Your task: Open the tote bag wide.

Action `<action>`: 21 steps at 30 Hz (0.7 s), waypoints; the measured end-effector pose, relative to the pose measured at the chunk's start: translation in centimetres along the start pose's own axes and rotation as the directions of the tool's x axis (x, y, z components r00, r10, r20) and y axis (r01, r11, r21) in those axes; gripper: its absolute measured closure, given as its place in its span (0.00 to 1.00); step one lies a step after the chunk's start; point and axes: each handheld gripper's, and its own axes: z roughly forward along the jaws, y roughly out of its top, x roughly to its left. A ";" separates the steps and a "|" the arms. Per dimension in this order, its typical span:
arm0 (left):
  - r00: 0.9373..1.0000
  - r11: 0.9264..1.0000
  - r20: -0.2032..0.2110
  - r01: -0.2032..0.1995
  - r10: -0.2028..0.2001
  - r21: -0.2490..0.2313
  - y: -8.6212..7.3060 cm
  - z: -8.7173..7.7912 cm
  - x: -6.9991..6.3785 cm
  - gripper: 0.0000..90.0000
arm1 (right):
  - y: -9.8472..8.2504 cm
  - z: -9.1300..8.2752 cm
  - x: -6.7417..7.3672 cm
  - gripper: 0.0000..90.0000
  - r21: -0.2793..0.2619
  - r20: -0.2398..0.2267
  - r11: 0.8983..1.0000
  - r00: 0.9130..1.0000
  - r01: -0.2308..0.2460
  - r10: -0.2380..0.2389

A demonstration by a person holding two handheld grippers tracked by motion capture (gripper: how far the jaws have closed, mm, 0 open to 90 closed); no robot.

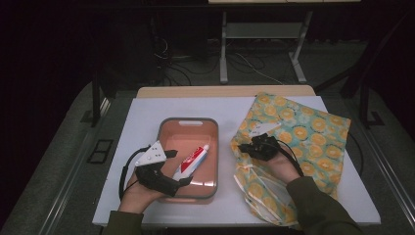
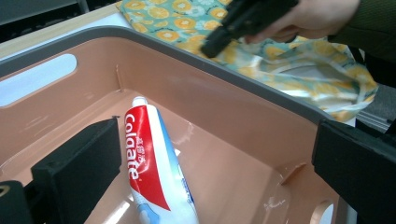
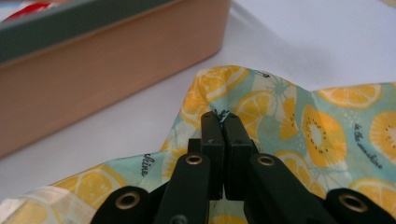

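The right hand-held gripper is clamped on the bag's edge (citrus print). The left hand-held gripper gapes around the toothpaste; best squeeze mid-tube first.

The toothpaste tube's near end runs off the left gripper view's bottom edge, and the right gripper's fingers hide the pinched bag fabric.

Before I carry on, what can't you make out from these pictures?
- Inside of the lemon-print fabric bag: folds cover it in every view.
- Whether the right tongs actually pinch the cloth: the shut tips hide the contact point in the right gripper view.
- Lower end of the red, white and blue toothpaste tube in the pink plastic bin: cut off by the bottom edge of the left gripper view.
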 end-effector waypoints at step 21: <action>1.000 1.000 -0.006 -0.004 0.004 0.009 0.0 0.1 0.0 0.00 | -2.5 -8.9 -0.1 0.37 -0.037 -0.070 0.999 0.997 -0.033 0.030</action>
